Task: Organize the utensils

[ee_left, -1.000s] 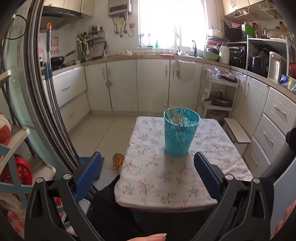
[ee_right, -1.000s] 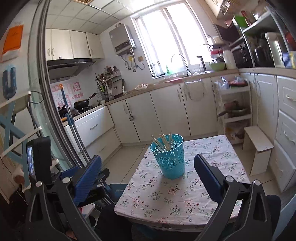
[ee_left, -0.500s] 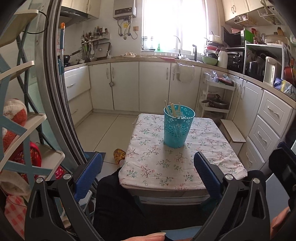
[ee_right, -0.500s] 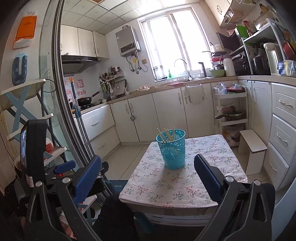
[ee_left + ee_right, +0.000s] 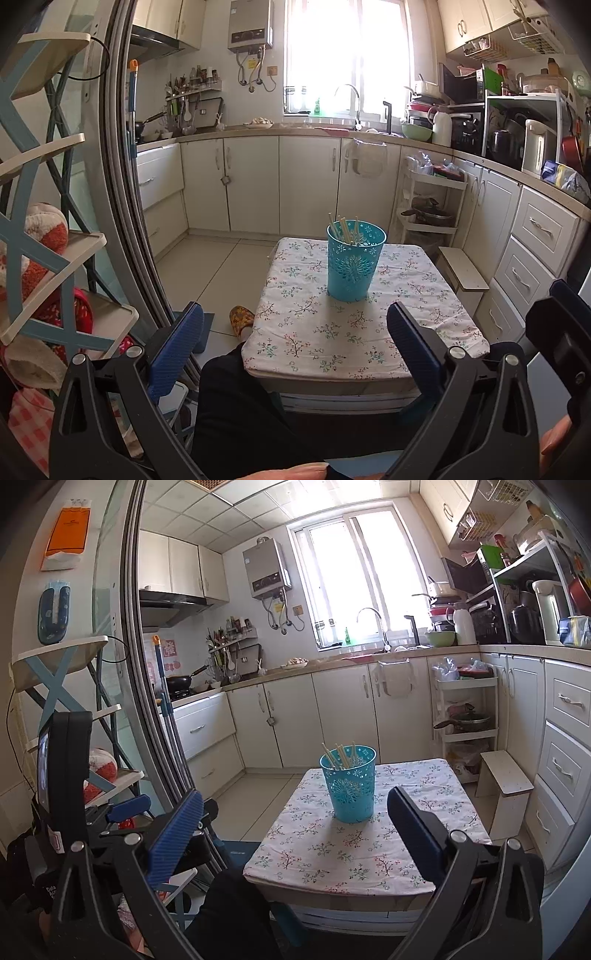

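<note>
While both tools hung back from the small counter, nothing was being gripped: the left tool had its two blue-padded fingers spread wide and empty, and the right tool was spread wide and empty as well. A flowered cloth covered the counter, and on it, toward the far side at about 12 o'clock from each tool, stood a turquoise cut-out holder. It was upright. A bundle of pale chopsticks stood inside it, tips leaning toward 11 o'clock and poking above the rim. No loose utensil showed on the cloth in either view. A person's dark-clad leg filled the lower middle of the left view, just below the counter's near edge.

Judging from this, the sorting looked finished or nearly so, and the step in hand seemed to be a pull-back and check. To do it well, both tools would best be kept released and clear of the holder, which looked light and tall enough to tip if bumped. Should one more piece need placing, a steady descent from straight above the rim, at 12 o'clock, would likely avoid knocking the leaning sticks.
</note>
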Action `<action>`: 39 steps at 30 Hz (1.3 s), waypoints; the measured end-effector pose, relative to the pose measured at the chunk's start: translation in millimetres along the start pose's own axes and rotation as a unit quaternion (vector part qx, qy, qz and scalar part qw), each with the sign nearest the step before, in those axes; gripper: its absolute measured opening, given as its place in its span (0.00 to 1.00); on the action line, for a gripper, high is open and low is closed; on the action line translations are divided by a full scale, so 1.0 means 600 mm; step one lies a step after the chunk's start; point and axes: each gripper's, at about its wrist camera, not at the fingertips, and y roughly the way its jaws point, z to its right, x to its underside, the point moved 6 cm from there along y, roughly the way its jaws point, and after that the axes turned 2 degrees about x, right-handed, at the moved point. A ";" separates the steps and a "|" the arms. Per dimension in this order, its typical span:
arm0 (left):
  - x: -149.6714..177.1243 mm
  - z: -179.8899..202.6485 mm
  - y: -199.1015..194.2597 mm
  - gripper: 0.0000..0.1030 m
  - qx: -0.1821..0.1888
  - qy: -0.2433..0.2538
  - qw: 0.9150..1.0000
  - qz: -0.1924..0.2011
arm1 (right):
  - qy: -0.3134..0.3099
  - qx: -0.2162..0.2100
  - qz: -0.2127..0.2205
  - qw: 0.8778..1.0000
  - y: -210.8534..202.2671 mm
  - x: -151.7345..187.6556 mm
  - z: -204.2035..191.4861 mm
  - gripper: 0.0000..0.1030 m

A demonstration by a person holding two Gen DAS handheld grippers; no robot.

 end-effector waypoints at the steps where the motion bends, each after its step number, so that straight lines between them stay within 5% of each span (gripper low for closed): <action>1: 0.000 0.001 -0.002 0.93 0.000 0.000 1.000 0.001 | 0.000 0.000 0.000 1.000 -0.001 0.000 0.000 0.93; 39: -0.006 0.001 -0.018 0.93 -0.002 0.002 1.000 0.012 | -0.005 -0.002 0.004 1.000 -0.006 -0.002 -0.012 0.93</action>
